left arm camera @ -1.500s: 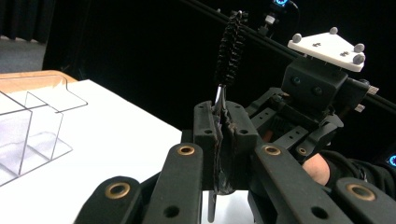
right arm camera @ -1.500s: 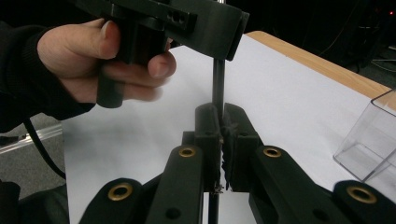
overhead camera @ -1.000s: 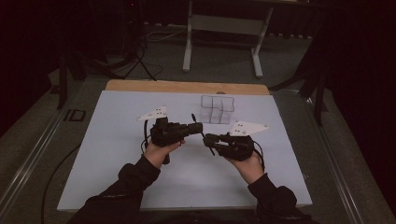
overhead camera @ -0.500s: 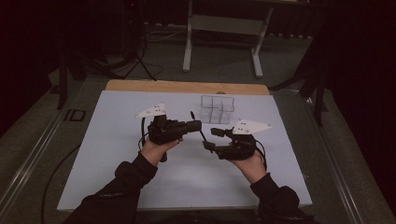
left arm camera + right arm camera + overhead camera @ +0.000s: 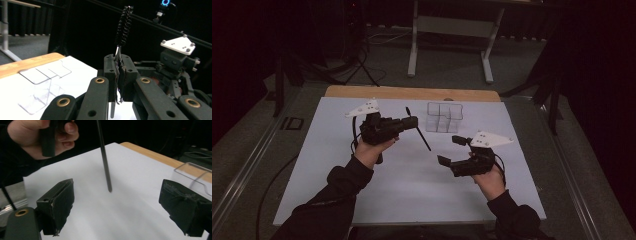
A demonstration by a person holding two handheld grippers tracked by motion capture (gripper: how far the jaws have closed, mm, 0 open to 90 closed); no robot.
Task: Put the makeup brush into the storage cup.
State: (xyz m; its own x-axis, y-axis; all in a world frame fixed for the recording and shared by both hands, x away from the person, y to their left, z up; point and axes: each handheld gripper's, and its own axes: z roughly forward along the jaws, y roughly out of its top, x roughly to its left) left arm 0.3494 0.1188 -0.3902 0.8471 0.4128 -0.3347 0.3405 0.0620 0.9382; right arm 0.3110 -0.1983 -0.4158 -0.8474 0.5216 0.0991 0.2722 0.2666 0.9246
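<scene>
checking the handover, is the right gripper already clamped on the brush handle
No: in the right gripper view the right gripper stands wide open, and the brush handle hangs free between the jaws, touching neither.

Dark long sleeves [image 5: 337, 197] down to both wrists, hands bare. Left gripper [image 5: 119, 75]: black linked arms with brass-ringed pivot screws, ragged black pads on the jaw faces. Right gripper [image 5: 117, 206]: blocky black jaws, worn padding. Grey three-cornered plate [image 5: 490, 140] with small dark screws on top of each; black cable trailing.
</scene>
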